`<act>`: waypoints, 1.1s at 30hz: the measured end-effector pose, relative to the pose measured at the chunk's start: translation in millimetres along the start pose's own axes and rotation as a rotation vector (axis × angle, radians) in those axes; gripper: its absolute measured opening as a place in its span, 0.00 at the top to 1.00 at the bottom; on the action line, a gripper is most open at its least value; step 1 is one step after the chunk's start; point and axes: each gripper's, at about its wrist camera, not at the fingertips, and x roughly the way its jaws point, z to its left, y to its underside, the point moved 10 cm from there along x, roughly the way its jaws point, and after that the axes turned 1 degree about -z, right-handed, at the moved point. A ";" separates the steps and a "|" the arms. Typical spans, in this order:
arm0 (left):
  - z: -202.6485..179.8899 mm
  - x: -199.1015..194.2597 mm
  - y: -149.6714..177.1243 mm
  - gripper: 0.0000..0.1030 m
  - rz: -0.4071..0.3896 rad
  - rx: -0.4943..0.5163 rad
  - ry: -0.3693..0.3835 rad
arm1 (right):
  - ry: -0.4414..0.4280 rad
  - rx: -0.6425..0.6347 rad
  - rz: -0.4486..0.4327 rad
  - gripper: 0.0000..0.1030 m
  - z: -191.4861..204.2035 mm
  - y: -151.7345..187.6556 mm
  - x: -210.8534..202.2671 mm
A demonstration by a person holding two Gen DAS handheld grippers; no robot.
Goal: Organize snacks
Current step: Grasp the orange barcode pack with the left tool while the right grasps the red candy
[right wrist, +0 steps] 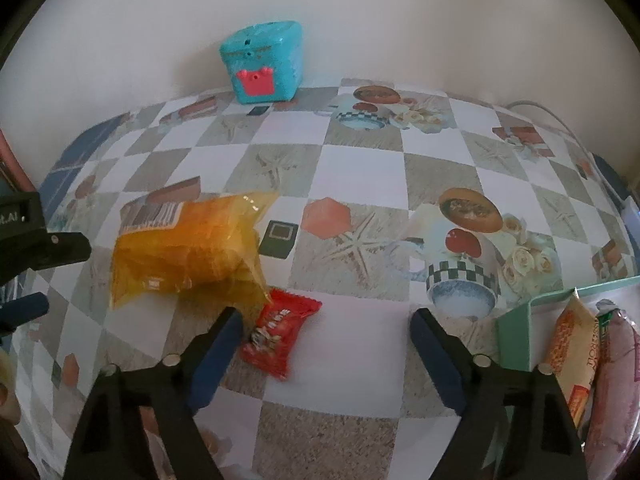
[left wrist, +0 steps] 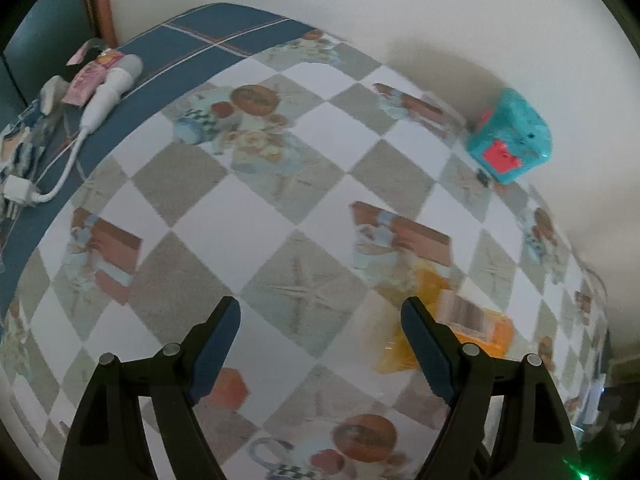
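A translucent orange snack bag (right wrist: 188,248) lies on the checkered tablecloth (right wrist: 360,184). A red candy packet (right wrist: 280,332) lies just below its corner. My right gripper (right wrist: 326,314) hangs open above the cloth; the red packet sits inside the gap, close to the left finger, untouched by the pads. A green box (right wrist: 516,332) at the right holds a yellow-orange packet (right wrist: 572,344) and a pink bag (right wrist: 616,380). My left gripper (left wrist: 320,306) is open over bare cloth, with the orange bag (left wrist: 476,320) behind its right finger. One of its blue pads (right wrist: 28,304) shows at the left edge.
A teal toy chest with a pink clasp (right wrist: 264,64) stands against the wall at the table's back edge, also (left wrist: 508,136). A white handheld device (left wrist: 108,92) with cable and plug (left wrist: 18,192) lies on blue cloth at far left. A small black square (right wrist: 279,238) lies beside the orange bag.
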 end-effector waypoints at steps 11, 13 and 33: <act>-55.8 1.1 11.7 0.19 -0.011 0.161 0.075 | -0.015 0.019 -0.015 0.50 -11.0 -3.1 -4.1; -62.5 6.6 16.3 0.19 0.008 0.168 0.097 | -0.019 0.023 -0.017 0.54 -12.8 -3.4 -4.3; -100.7 26.1 38.7 0.06 -0.022 0.263 0.117 | -0.032 0.043 -0.017 0.67 -23.8 -5.2 -4.8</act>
